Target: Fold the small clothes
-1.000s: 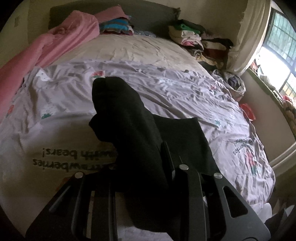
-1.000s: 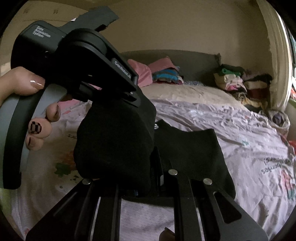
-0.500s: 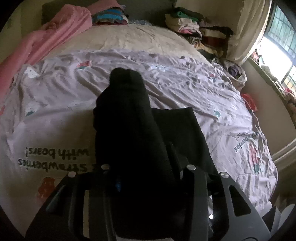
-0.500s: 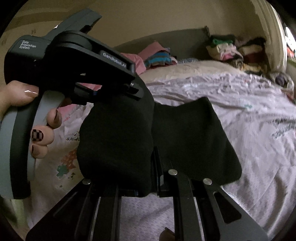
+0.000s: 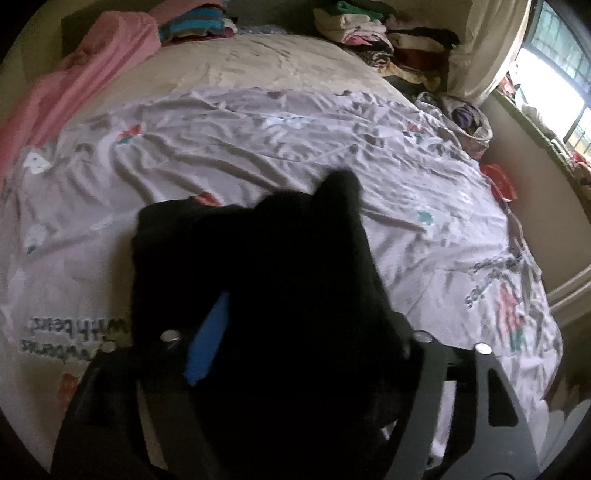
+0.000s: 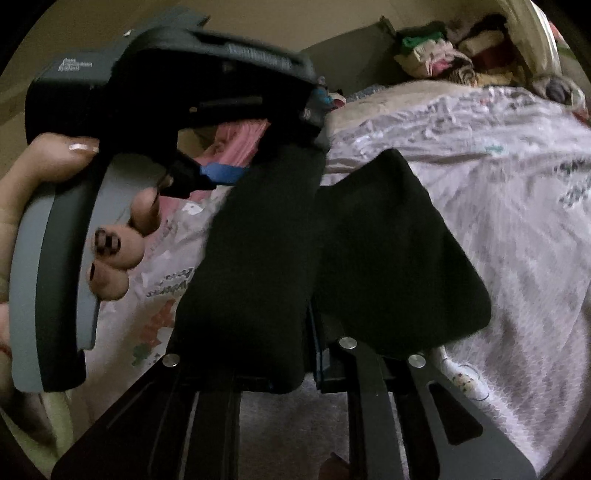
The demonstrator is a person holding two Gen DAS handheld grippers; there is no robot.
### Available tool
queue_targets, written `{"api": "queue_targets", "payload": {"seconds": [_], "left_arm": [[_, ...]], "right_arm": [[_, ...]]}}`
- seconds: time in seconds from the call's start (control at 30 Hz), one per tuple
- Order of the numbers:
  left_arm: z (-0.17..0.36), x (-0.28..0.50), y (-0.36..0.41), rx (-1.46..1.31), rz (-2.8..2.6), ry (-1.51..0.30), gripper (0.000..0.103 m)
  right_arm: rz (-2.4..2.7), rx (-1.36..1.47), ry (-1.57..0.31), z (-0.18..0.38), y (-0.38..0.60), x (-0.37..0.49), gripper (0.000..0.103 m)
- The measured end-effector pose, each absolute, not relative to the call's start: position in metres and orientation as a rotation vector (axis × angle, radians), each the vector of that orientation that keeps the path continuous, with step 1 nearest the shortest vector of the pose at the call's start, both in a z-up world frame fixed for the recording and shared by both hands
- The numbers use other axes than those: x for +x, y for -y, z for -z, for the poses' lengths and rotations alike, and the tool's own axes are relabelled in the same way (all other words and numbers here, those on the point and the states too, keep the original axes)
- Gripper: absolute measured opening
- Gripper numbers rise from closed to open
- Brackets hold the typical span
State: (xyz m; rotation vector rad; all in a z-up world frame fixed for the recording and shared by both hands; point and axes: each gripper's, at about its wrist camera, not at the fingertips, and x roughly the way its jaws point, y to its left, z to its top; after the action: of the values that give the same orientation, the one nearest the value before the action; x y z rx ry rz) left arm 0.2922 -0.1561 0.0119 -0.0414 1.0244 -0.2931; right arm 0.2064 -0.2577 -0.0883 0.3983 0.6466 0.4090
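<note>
A small black garment (image 5: 280, 280) hangs between both grippers above the bed. In the left wrist view it drapes over my left gripper (image 5: 291, 332) and hides most of both fingers; a blue pad (image 5: 207, 343) shows at the left finger. In the right wrist view the black garment (image 6: 369, 258) hangs in two panels, its near edge pinched in my right gripper (image 6: 312, 354). The left gripper's body (image 6: 166, 103), held by a hand, grips the cloth's upper end.
A lilac printed bedsheet (image 5: 424, 206) covers the bed. A pink blanket (image 5: 74, 85) lies at the far left. Folded clothes are stacked by the headboard (image 5: 373, 29). A window (image 5: 554, 62) and a curtain are at the right.
The left gripper has tilted down and swung right, carrying the black cloth forward over the bed. The cloth now covers more of the left wrist view. The right gripper kept its hold.
</note>
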Motion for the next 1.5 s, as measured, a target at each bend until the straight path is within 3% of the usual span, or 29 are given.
{"api": "queue_targets", "payload": {"seconds": [0.07,0.3,0.4,0.47,0.53,0.57,0.8,0.9,1.1,1.13,1.17,1.37,1.5], "left_arm": [[-0.010,0.297,0.158,-0.091,0.331,-1.047,0.076],[-0.023,0.279,0.136,-0.181,0.359,-1.002,0.079],[-0.025,0.261,0.109,-0.160,0.299,-0.954,0.083],[-0.020,0.252,0.095,-0.133,0.254,-0.941,0.083],[-0.009,0.243,0.079,-0.120,0.219,-0.938,0.083],[-0.001,0.238,0.072,-0.126,0.214,-0.942,0.083],[0.024,0.228,0.056,-0.148,0.212,-0.966,0.083],[0.025,0.224,0.059,-0.122,0.207,-0.950,0.083],[0.029,0.219,0.067,-0.073,0.208,-0.941,0.083],[0.030,0.220,0.068,-0.074,0.210,-0.943,0.083],[0.030,0.220,0.068,-0.076,0.213,-0.945,0.083],[0.028,0.218,0.072,-0.111,0.242,-0.937,0.084],[0.033,0.217,0.082,-0.145,0.290,-0.969,0.085]], "right_arm": [[-0.424,0.445,-0.666,0.095,0.263,0.210,0.014],[-0.450,0.550,-0.694,0.104,0.277,0.210,0.019],[-0.458,0.555,-0.717,0.098,0.278,0.209,0.038],[-0.488,0.553,-0.732,0.089,0.279,0.207,0.064],[-0.527,0.537,-0.739,0.077,0.279,0.206,0.083],[-0.528,0.534,-0.744,0.072,0.280,0.209,0.083],[-0.509,0.550,-0.893,0.063,0.297,0.267,0.083],[-0.515,0.516,-0.932,0.063,0.299,0.293,0.077],[-0.467,0.370,-0.966,0.057,0.284,0.314,0.043],[-0.452,0.322,-0.950,0.055,0.280,0.317,0.024],[-0.451,0.285,-0.924,0.051,0.276,0.316,0.019],[-0.509,0.093,-0.737,0.008,0.266,0.304,0.016],[-0.432,0.019,-0.794,0.035,0.271,0.322,0.016]]}}
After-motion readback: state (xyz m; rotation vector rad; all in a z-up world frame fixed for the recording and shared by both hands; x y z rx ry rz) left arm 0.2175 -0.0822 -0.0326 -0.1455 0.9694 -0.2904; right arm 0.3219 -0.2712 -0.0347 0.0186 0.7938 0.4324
